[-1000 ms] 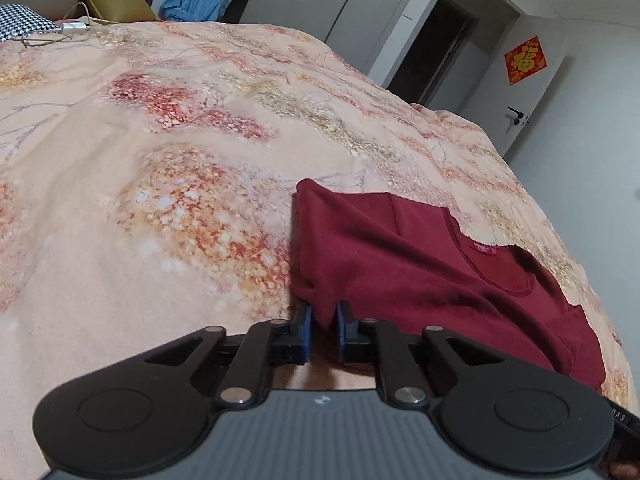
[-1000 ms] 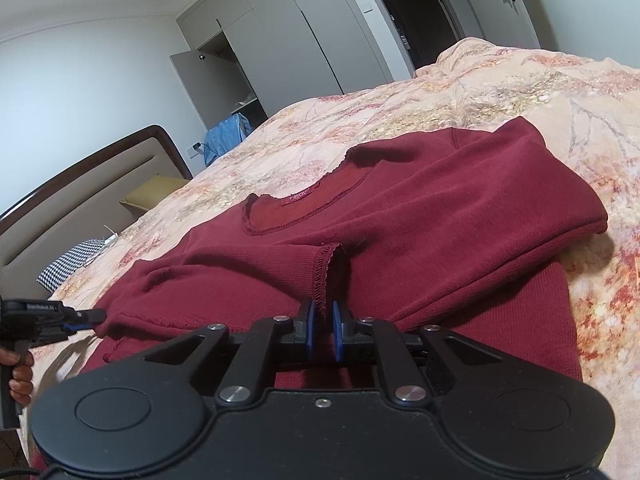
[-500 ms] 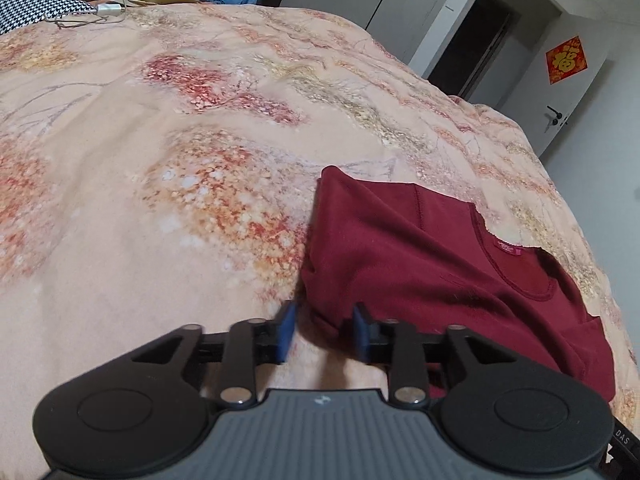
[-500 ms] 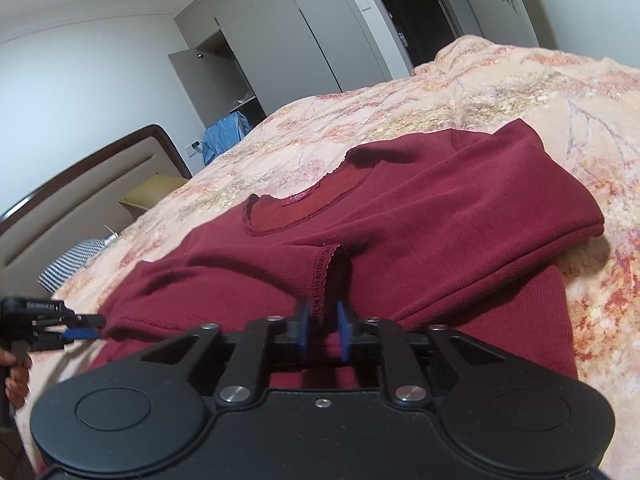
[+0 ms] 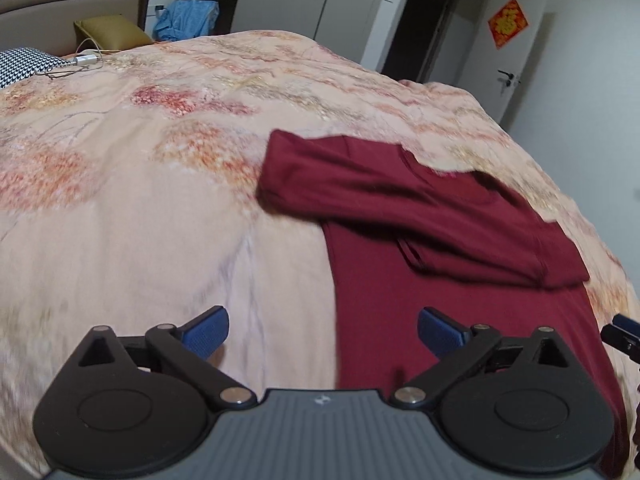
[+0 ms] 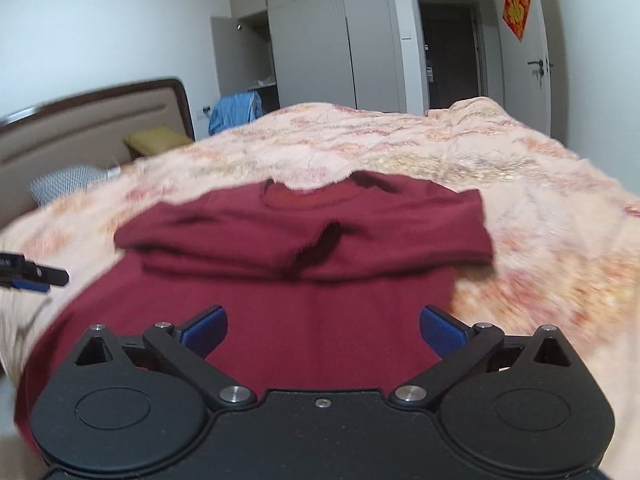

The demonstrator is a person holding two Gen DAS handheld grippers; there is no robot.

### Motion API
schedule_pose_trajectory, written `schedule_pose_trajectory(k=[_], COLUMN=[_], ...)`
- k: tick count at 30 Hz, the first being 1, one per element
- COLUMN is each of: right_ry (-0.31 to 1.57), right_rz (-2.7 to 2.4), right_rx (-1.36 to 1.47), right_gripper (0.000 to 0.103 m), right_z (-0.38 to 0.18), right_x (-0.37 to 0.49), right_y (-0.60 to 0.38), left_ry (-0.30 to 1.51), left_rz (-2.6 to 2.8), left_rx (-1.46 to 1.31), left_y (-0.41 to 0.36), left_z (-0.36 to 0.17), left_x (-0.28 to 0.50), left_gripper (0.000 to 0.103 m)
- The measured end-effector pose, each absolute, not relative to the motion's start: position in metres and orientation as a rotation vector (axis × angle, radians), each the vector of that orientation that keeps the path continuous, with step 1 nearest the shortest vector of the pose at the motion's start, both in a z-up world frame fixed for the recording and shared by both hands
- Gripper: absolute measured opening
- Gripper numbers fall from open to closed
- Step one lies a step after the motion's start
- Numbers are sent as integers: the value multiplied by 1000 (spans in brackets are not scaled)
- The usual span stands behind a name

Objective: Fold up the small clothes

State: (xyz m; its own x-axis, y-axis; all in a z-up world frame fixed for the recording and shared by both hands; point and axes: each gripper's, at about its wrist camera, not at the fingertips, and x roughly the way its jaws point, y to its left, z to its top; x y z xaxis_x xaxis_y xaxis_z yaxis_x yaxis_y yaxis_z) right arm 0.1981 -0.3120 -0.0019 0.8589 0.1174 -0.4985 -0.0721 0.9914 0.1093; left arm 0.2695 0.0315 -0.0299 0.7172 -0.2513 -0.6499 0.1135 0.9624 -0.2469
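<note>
A dark red long-sleeved top (image 5: 420, 216) lies flat on the floral bedspread (image 5: 140, 184), both sleeves folded across its chest. In the right wrist view the same top (image 6: 304, 240) fills the middle, neckline at the far side. My left gripper (image 5: 322, 330) hovers over the top's left edge near the hem, its jaws opening wide with nothing between them. My right gripper (image 6: 323, 330) hangs above the lower body of the top, jaws also opening wide and holding nothing. The other gripper's tip (image 6: 36, 274) shows at the left edge of the right wrist view.
A headboard (image 6: 92, 128), a checked pillow (image 5: 24, 64) and an olive cushion (image 5: 108, 32) lie at the bed's far end with a white charger cable (image 5: 84, 60). Blue clothing (image 5: 186, 18), grey wardrobes (image 6: 332, 44) and a dark doorway (image 6: 450, 52) stand beyond.
Both grippers let go of the sleeve cuffs, opened wide and drew back toward the hem. The sleeves now lie folded across the chest.
</note>
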Motion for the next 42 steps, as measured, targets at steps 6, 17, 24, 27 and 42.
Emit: schedule_pose_trajectory(k=[6, 17, 24, 27, 42], right_ry=[553, 594, 540, 524, 463], right_rz=[71, 21, 51, 72, 95], right_rx=[-39, -98, -369, -494, -670], right_gripper=[102, 102, 102, 102, 102], right_z=[-16, -47, -59, -67, -81], right_x=[126, 37, 28, 33, 58], right_y=[-303, -284, -251, -236, -217], left_ry=[760, 834, 852, 864, 905], left_rz=[-220, -199, -138, -117, -95], left_rx=[-200, -211, -141, -124, -103], left_y=[21, 7, 2, 1, 4], left_z=[-45, -57, -45, -43, -46], left_x=[211, 146, 124, 118, 118], left_gripper=[103, 103, 103, 103, 103])
